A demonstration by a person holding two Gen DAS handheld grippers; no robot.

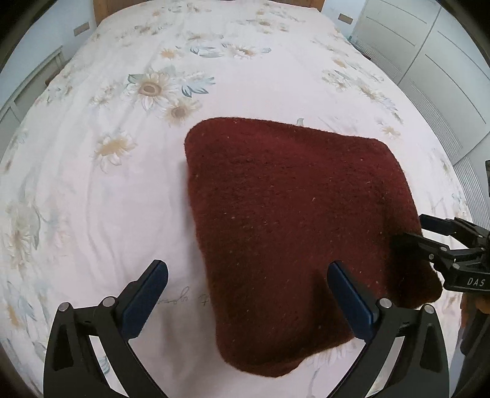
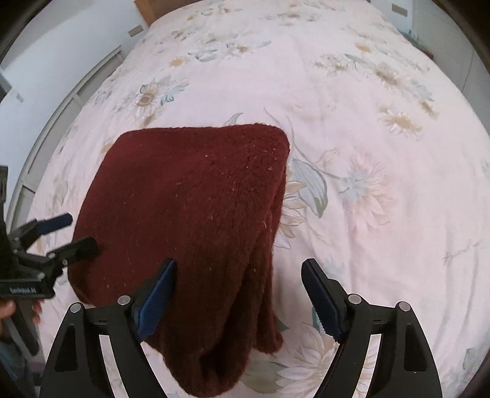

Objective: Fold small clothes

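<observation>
— One garment, as far as I can see: a dark red knitted sweater [image 1: 294, 232], folded into a thick, roughly square bundle. It lies on a bed covered by a pale pink sheet [image 1: 101, 189] printed with large faded flowers.

— Where are the two grippers?

— Both sit at the near edge of the bundle, one toward each near corner. The left gripper [image 1: 248, 294] has its jaws spread wide; its right blue pad [image 1: 349, 300] is over the red knit, the left pad [image 1: 147, 294] over bare sheet. I cannot tell whether either touches what is under it.

— And the other one?

— The right gripper [image 2: 237, 294] is spread wide too, pinching nothing. Its left pad [image 2: 156, 300] is over the sweater, its right pad [image 2: 321, 300] over the sheet just beside the bundle's layered side edge.

— Anything else in the room?

— A white wardrobe [image 1: 428, 79] stands beside the bed, and a wooden headboard [image 1: 102, 7] shows at the far end.
</observation>
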